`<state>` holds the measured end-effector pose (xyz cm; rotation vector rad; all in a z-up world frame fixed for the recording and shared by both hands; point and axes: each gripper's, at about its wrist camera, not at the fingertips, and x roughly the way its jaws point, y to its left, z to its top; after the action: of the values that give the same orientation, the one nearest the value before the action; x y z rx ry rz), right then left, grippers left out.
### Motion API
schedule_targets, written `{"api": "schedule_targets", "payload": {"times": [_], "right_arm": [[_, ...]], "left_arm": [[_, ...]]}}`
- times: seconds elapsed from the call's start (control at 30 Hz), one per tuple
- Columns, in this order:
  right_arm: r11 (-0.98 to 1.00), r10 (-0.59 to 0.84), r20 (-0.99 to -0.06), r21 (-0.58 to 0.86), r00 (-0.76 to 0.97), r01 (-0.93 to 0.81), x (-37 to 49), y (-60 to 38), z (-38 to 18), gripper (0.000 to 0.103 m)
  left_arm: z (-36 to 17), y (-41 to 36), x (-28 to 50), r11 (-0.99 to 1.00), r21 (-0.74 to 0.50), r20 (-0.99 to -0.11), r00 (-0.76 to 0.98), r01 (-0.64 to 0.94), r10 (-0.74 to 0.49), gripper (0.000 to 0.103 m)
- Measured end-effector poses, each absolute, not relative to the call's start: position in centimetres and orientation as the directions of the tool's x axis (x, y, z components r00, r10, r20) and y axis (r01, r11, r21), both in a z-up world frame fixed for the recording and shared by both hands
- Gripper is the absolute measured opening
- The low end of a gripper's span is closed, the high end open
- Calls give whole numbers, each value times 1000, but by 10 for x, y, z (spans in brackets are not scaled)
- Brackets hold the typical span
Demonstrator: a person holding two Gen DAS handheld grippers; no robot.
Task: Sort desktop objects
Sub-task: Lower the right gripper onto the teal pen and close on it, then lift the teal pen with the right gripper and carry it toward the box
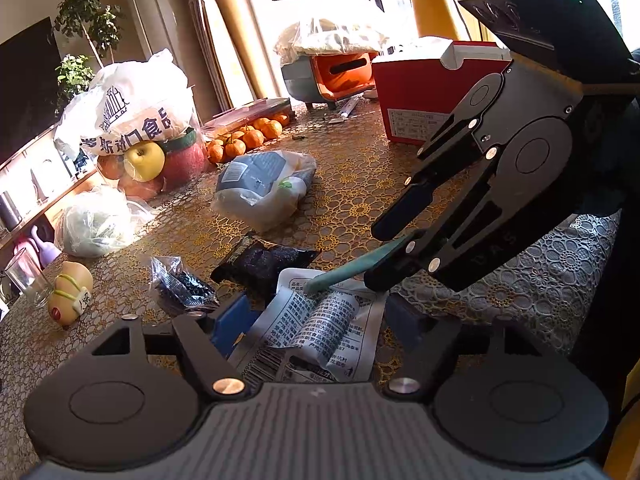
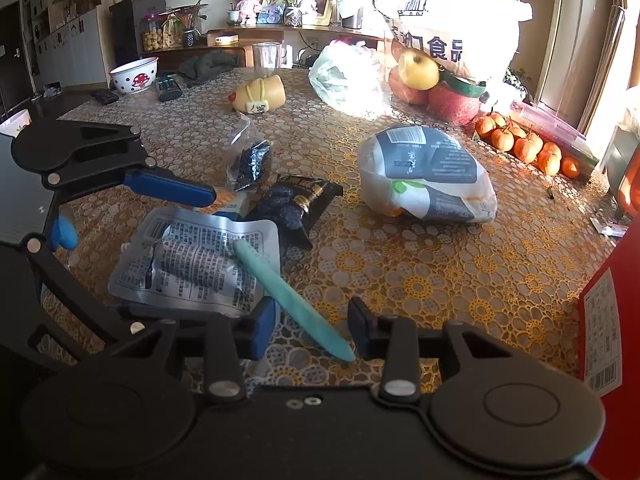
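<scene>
A teal pen [image 2: 294,302] lies slanted on the table, its far end resting on a silver printed snack packet [image 2: 192,256]. My right gripper [image 2: 312,332] is open, its jaws on either side of the pen's near end. In the left wrist view the right gripper [image 1: 378,254] stands over the pen [image 1: 352,266]. My left gripper [image 1: 316,316] is open around the silver packet [image 1: 316,332]. A black snack packet [image 2: 296,204] and a clear bag of dark pieces [image 2: 250,160] lie just beyond.
A grey-and-white bag [image 2: 428,172], tangerines [image 2: 524,144], a bag of apples [image 2: 432,76], a yellow toy [image 2: 260,94], a glass [image 2: 266,58] and a bowl [image 2: 134,74] stand further back. A red box [image 1: 424,96] is at the right.
</scene>
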<state>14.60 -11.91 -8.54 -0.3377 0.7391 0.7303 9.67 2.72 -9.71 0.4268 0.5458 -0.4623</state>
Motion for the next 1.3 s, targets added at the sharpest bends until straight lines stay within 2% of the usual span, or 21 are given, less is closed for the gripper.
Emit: {"api": "schedule_targets", "payload": {"times": [0.27,0.47,0.53,0.7,0.73,0.77,0.8,1.3], "right_arm": [[711,485,-710,-20,511,-703,147,-118,-87,38],[710,485,-711,-20,509,-704,146,-119,-85,27],[715,487,-707,-14,513,-699,146,-121,-84,16],[731,478,-705,-11,523,-682,146,-127,-80,11],[734,478,-704,-9,526,-679,145,-128,-79,10],[737,479,-701,-4,528,-675,145,-130,-78,10],[740,483,-699,2,528,-673,144,-131,-76,10],[774,483,-670,27,563,-632,132,-153,-55,10]], "left_arm": [[-101,27,95,800,280,-575,760,530,-303,73],[-101,26,93,791,284,-576,756,542,-312,67],[-100,26,93,792,279,-576,754,544,-315,66],[-97,26,91,802,264,-575,755,535,-315,65],[-96,26,91,805,259,-575,755,533,-315,61],[-94,26,90,808,252,-571,756,532,-320,54],[-92,25,89,815,255,-566,763,521,-311,52],[-81,25,82,875,178,-578,767,451,-277,49]]}}
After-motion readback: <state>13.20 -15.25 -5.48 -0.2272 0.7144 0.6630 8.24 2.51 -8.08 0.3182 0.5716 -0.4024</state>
